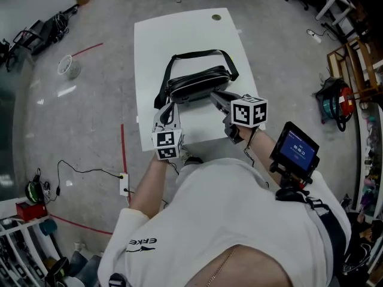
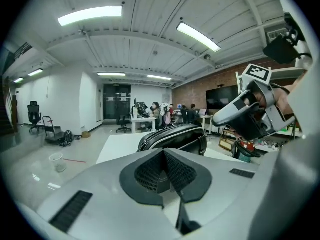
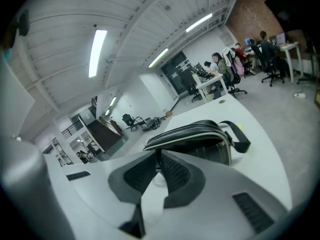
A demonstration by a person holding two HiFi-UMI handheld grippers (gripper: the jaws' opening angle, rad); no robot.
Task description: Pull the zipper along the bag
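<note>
A big room with a shiny grey floor (image 1: 84, 112) holds one white table (image 1: 149, 46). The black bag (image 1: 197, 84) lies in the middle of the table. Its long side runs from 9 o'clock to 3 o'clock, and its strap (image 1: 197, 54) loops round the far side. The right gripper (image 1: 215, 96) is the nearer one. Its tips sit just beside the bag's near edge, with the bag at about 11 o'clock from it. The left gripper (image 1: 163, 109) is by the bag's left end, near the strap, with the bag at about 1 o'clock. Both grippers have their jaws pressed together and hold nothing (each one's own view shows only table and bag past the tips). A pale line runs along the bag, but I cannot pick out the zipper tab. I think the jaws must open first, and the right one has the shortest way to go.
</note>
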